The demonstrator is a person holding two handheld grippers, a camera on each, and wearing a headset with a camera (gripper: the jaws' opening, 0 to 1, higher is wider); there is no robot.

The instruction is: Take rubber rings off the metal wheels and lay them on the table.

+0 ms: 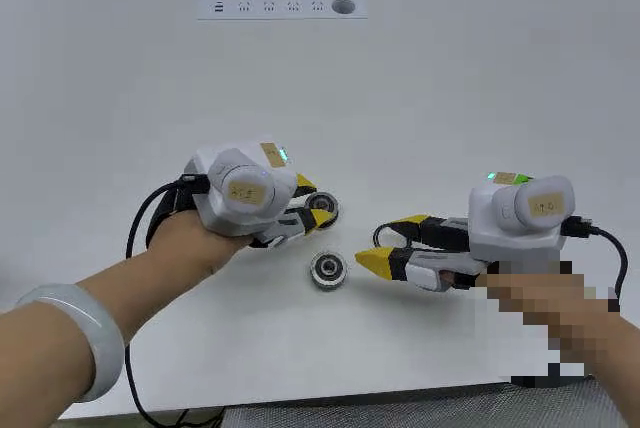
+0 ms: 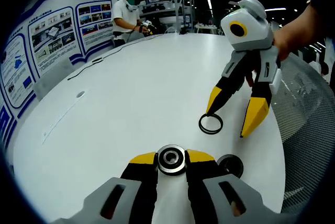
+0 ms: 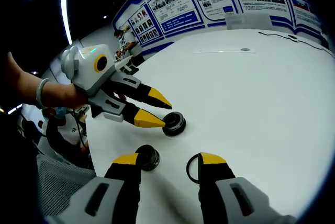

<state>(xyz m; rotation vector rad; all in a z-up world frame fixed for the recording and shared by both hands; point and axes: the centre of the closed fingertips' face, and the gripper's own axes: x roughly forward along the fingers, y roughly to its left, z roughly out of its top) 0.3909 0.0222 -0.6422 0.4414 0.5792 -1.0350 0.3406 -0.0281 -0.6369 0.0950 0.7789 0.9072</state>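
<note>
Head view: the left gripper is clenched on one metal wheel. A second wheel lies loose toward the near edge of the bench, and the right gripper stands released. Left gripper view: a freed rubber ring lies flat on the bench at one right-gripper jaw tip; contact cannot be confirmed. Right gripper view: the ring sits just beside its own right jaw. Risk: pulling away could snag and drag the ring, and a nudge could roll the loose wheel.
</note>
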